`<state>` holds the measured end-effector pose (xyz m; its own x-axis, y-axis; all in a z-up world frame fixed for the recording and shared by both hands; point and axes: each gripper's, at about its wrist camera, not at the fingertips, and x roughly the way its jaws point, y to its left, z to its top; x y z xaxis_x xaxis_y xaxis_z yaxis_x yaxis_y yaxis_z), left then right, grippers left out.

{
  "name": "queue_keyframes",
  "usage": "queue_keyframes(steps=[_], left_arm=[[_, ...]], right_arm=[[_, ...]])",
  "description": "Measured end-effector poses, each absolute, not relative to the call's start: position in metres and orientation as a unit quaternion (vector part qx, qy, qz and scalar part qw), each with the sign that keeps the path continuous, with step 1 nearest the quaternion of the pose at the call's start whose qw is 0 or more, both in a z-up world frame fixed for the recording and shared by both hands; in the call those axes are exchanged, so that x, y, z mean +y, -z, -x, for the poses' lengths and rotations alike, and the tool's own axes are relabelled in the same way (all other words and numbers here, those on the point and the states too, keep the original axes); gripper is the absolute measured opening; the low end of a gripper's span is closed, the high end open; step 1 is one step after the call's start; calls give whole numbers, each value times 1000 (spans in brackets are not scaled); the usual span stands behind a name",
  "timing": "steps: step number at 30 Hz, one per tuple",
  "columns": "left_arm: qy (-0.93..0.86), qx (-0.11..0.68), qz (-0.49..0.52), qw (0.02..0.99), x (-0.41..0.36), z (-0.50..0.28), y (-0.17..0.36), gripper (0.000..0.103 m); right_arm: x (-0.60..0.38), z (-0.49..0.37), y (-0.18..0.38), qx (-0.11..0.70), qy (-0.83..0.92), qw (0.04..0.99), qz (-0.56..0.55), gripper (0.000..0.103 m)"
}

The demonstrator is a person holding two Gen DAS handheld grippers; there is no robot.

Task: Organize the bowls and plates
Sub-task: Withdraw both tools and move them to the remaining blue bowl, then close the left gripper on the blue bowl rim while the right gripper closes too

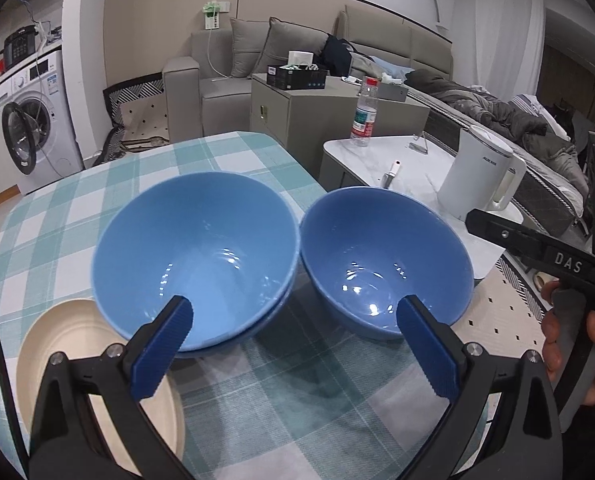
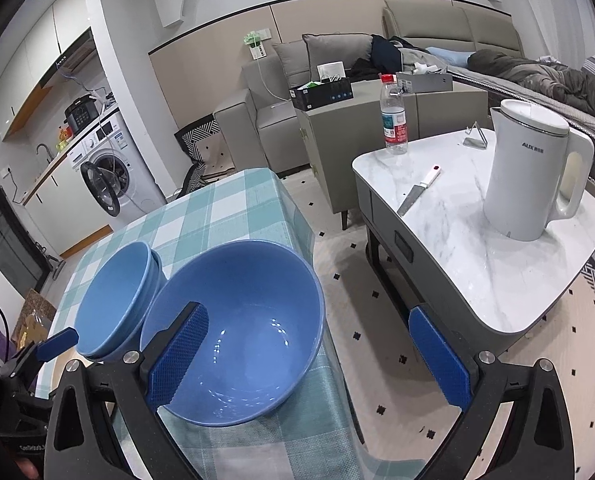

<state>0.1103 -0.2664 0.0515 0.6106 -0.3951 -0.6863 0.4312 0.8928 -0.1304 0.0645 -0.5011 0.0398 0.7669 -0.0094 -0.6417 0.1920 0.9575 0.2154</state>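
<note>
The right tool is spread wide and grips nothing; its left pad hangs over the near rim of the single blue bowl, while its right pad hangs out past the counter edge, above the floor. The left tool is likewise spread and empty, one pad in front of the stacked blue bowls and the other in front of the single bowl, so it straddles the place where the two rims meet.

The main risk, as I judge it, lies with that single bowl. It sits at the corner of the counter, close to where the checked cloth drops away. A pad that pushes the rim outward instead of pinching it could slide the bowl off the edge. The glaze looks slick, so a shallow pinch on the rim could slip when the bowl is lifted. The rims touch or nearly touch, so a careless lift may knock the stack.

A cream plate lies just beside the stack, under the left tool's left arm, and could be struck on the way down.
</note>
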Motion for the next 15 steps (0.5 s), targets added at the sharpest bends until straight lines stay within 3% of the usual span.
queue_keyframes(steps=[15], left_arm=[[259, 374, -44, 889, -294, -98, -53, 88]], right_arm=[[-502, -70, -30, 343, 54, 928, -136, 102]])
